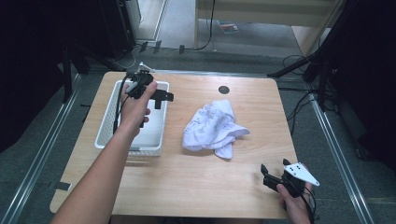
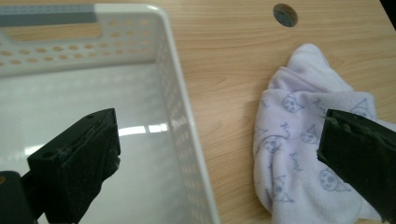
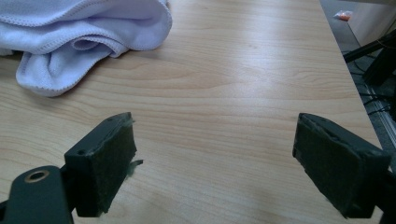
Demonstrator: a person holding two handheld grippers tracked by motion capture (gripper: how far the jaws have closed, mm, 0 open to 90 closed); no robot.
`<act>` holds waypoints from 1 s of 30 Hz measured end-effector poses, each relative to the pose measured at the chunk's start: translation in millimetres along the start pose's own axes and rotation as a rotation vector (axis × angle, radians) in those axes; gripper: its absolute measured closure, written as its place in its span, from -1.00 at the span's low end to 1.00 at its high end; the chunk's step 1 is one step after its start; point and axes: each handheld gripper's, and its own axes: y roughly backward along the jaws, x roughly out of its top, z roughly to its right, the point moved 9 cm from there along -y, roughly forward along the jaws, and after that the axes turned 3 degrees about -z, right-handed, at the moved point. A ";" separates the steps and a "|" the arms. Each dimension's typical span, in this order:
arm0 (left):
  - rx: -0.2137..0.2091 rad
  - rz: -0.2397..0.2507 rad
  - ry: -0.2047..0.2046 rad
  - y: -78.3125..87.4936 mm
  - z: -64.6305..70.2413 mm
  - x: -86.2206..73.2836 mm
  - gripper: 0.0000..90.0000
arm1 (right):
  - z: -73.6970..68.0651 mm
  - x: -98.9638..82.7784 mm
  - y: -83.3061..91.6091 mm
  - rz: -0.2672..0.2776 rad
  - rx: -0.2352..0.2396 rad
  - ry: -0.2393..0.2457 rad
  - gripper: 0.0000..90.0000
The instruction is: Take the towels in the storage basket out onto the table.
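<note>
Where jaws intrude, cloth partly hidden.

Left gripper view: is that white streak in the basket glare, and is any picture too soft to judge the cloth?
Left gripper view: yes, glare on the basket floor; the cloth print reads sharp, the near jaws are soft. Right gripper view: cloth hem crisp, evenly lit. High view: dark surroundings, table well lit, cloth detail coarse.

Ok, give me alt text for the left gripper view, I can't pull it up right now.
The left gripper hangs open, its two black jaws wide apart, one over the white perforated basket and one over the crumpled white cloth with small printed faces. The cloth lies on the wooden table beside the basket, whose bare floor shows.
</note>
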 end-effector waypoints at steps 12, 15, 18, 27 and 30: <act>0.018 0.049 0.051 23.5 -47.4 -18.7 -1.00 | 0.1 0.0 0.1 0.000 -0.003 0.001 -0.70; 0.026 0.059 0.046 31.4 -58.4 -26.4 -1.00 | 0.1 0.0 0.1 0.000 -0.003 0.001 -0.70; 0.034 0.066 0.046 37.8 -67.2 -33.6 -1.00 | 0.1 0.0 0.1 0.000 -0.003 0.001 -0.70; 0.101 0.165 0.081 58.3 -99.1 -57.3 -1.00 | 0.1 -0.1 0.0 -0.001 -0.006 0.002 -0.70; 0.114 0.198 0.084 64.5 -106.9 -67.9 -1.00 | 0.2 -0.3 0.3 -0.002 -0.006 -0.001 -0.70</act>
